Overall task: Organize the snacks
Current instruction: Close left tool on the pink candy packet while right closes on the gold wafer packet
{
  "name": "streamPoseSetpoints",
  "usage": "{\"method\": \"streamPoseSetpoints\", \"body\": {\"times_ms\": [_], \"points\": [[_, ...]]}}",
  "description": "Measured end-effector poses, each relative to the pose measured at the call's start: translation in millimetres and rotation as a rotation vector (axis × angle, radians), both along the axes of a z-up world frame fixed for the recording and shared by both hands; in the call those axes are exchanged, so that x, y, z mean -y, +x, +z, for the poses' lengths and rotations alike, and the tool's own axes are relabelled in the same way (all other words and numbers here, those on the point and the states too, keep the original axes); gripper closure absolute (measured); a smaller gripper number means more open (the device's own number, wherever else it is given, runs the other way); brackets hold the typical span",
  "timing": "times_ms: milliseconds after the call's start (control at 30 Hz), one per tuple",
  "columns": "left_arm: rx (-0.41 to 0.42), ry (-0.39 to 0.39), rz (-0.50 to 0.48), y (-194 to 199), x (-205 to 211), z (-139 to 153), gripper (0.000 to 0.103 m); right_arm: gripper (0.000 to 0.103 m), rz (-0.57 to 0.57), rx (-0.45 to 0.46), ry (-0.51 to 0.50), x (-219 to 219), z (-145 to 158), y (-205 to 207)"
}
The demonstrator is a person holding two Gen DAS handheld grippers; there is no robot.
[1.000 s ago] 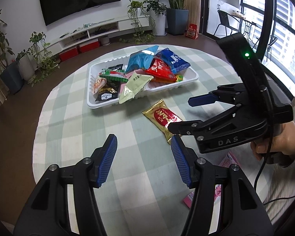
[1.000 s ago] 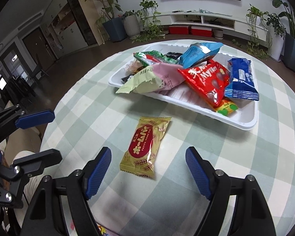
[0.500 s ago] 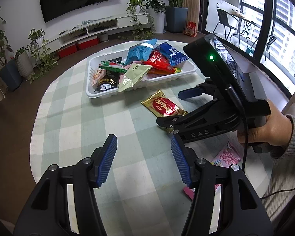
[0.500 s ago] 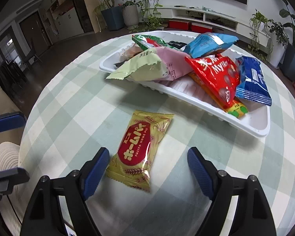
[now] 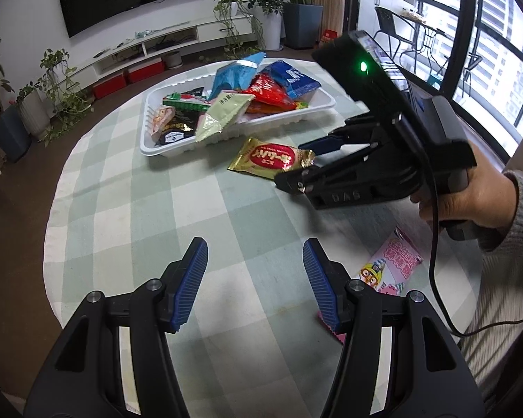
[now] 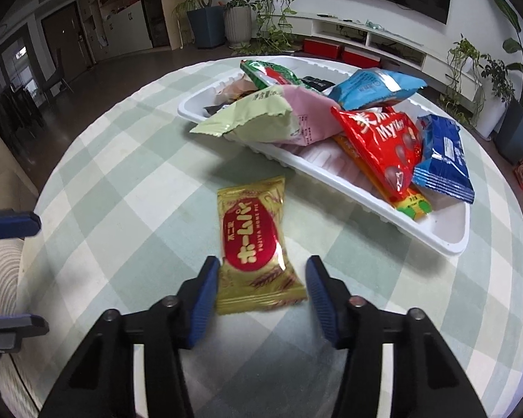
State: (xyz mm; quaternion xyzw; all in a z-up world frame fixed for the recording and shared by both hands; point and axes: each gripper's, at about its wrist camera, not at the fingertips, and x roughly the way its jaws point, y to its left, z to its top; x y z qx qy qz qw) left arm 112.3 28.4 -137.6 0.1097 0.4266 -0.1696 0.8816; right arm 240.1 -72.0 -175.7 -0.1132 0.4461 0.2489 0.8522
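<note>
step in hand: the right hand-held gripper (image 6: 261, 285) has just been closing its jaws around the near end of the gold snack packet (image 6: 256, 244); the packet sits between the pads, and I cannot tell that both are pressing on it yet
doing it well: I would squeeze on the crimped near end, not the filled middle, lift only once the foil is pinched, then carry it over the rim of the white tray (image 6: 449, 244)
where the packet is: flat on the desk (image 5: 157, 209), about mid-desk, just beside the tray's near long edge
left hand-held gripper (image 5: 254, 278): jaws apart over bare cloth, holding nothing
other loose snack: a pink cartoon packet (image 5: 390, 268) by the desk's near edge
writing: Japanese characters and small Latin print, seemingly "FUJIYA HOME PIE", on the gold packet; "Myk…" on the red bag (image 6: 383, 146); "DAS" on the gripper body
</note>
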Motion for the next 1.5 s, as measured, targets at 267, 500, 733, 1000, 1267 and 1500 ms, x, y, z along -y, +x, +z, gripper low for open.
{"method": "streamPoseSetpoints", "body": {"times_ms": [267, 500, 733, 1000, 1267, 1500], "points": [[-0.030, 0.023, -0.173, -13, 27, -11, 0.048, 0.052, -0.014, -0.042, 0.115, 26, 1, -9], [-0.068, 0.056, -0.394, -24, 65, -29, 0.048, 0.052, -0.027, -0.050, 0.141, 43, 1, -25], [-0.111, 0.148, -0.517, -16, 93, -56, 0.048, 0.052, -0.040, -0.042, 0.139, 55, 0, -36], [-0.122, 0.172, -0.549, 0, 95, -68, 0.036, 0.029, -0.030, -0.004, 0.079, 52, -1, -36], [-0.173, 0.105, -0.544, 17, 90, -71, 0.028, 0.029, 0.017, 0.025, -0.005, 39, -3, -33], [-0.175, 0.099, -0.557, 15, 90, -70, 0.031, 0.041, 0.045, 0.018, -0.042, 30, -4, -32]]}}
